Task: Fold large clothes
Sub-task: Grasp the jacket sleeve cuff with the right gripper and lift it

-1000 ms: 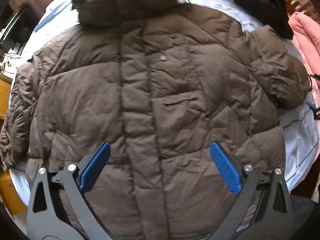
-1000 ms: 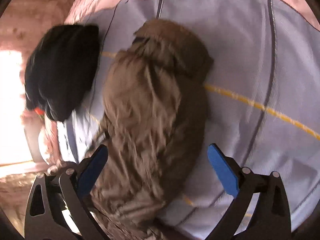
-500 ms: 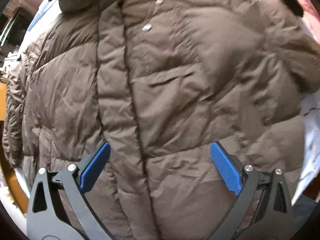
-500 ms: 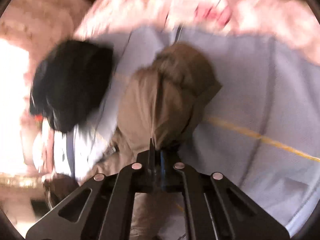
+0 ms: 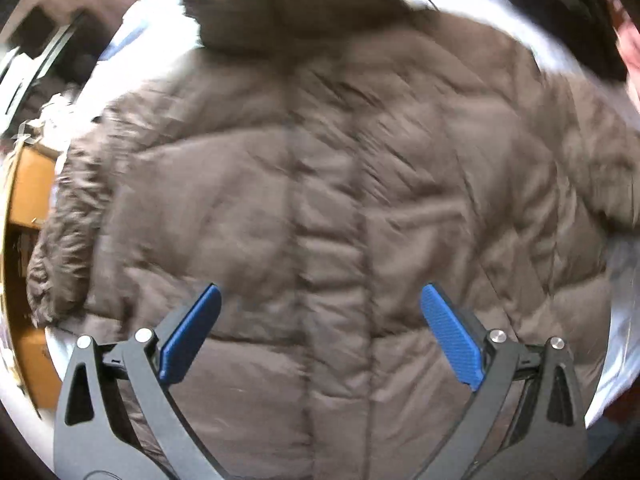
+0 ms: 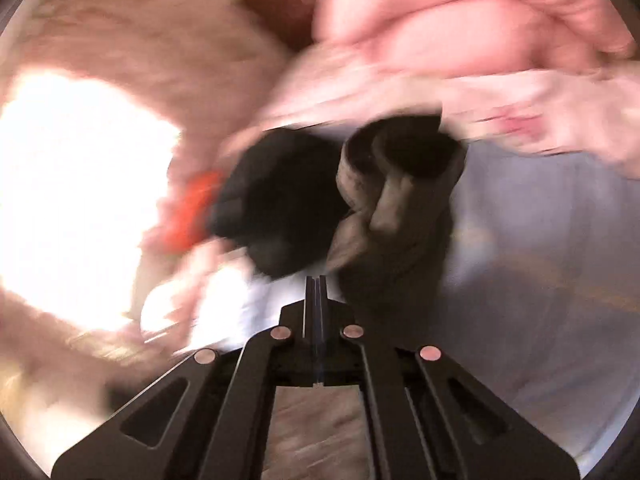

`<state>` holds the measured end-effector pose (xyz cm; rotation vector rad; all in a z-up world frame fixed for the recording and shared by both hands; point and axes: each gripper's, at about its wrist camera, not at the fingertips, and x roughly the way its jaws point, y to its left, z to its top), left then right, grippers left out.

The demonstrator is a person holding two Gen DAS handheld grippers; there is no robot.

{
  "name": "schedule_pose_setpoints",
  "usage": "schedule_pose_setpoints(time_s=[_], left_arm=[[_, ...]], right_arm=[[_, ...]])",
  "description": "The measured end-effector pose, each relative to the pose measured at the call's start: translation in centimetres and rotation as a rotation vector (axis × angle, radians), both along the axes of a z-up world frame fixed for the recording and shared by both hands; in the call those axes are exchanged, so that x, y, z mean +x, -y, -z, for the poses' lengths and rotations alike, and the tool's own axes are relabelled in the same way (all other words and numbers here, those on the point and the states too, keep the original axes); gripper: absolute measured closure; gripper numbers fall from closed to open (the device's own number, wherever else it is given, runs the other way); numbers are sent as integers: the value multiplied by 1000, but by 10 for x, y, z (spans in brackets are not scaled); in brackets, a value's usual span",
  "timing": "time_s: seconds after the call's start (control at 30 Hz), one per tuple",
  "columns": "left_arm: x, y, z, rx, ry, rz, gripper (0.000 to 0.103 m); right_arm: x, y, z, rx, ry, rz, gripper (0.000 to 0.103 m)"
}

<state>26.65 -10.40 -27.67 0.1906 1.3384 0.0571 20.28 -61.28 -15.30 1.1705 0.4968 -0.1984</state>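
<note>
Folding starts with the sleeve [image 6: 396, 216]: in the right wrist view it stands lifted in mid-frame, cuff opening toward the camera, its cloth running down to the right gripper [image 6: 316, 280], whose fingers are pressed together. They seem to pinch the sleeve's fabric, though blur hides the exact bite. The jacket [image 5: 340, 208] itself lies flat, front up, filling the left wrist view, on a pale blue sheet [image 5: 624, 280] showing at the right edge. The left gripper [image 5: 320, 336] hangs above the lower front with its blue pads spread wide, holding nothing.

To do this step well, I judge the sleeve should be carried in an arc across the chest and laid straight along the front, keeping the pinch firm, since puffy cloth slips. The left gripper could press the body down near the shoulder so the jacket does not drag along.

Compared with a second ago, the right gripper was wide open over the sleeve lying flat on the sheet; half a second ago it was shut on it, and the sleeve now stands higher, with the pink bedding [image 6: 460, 32] and black garment [image 6: 280, 208] filling more of the frame. The left view has swung closer and back again, collar once more at the top.
</note>
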Motion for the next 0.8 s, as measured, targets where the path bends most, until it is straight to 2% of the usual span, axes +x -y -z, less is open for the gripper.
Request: schedule_pose_setpoints(time_s=[0.07,0.17,0.23,0.27,0.3,0.33,0.37,0.4,0.47,0.6,0.7,0.8], left_arm=[[2,-16,-7,-17,2,-39,2],[5,-44,-21,-92,5,-108,2],[0,-70,-31,-123,41,-160,2],[0,-76,-34,-129,57,-186,2],[-7,-87,-36,-134,58,-195,2],[-12,-93,-34,-147,50,-198,2],[-12,-95,-32,-162,36,-195,2],[-12,-93,-27,-182,15,-187,2],[-17,-86,-19,-204,-15,-171,2],[-19,-53,-7,-242,-67,-97,2],[-16,-19,0,-225,-71,-14,2],[-13,16,15,-207,-102,61,2]], right_arm=[[2,-31,-18,45,114,-84,103],[13,-99,-47,-94,167,-270,103],[21,-136,-53,-80,173,-405,103],[24,-149,-47,-32,158,-445,98],[22,-152,-39,4,123,-450,87],[26,-146,-24,29,58,-425,38],[29,-138,-16,25,-3,-393,8],[27,-127,-8,9,-57,-339,4],[27,-81,23,-29,-207,-208,3],[4,19,79,36,-386,-16,3],[-23,81,112,75,-453,117,3],[-43,121,150,217,-436,147,4]])
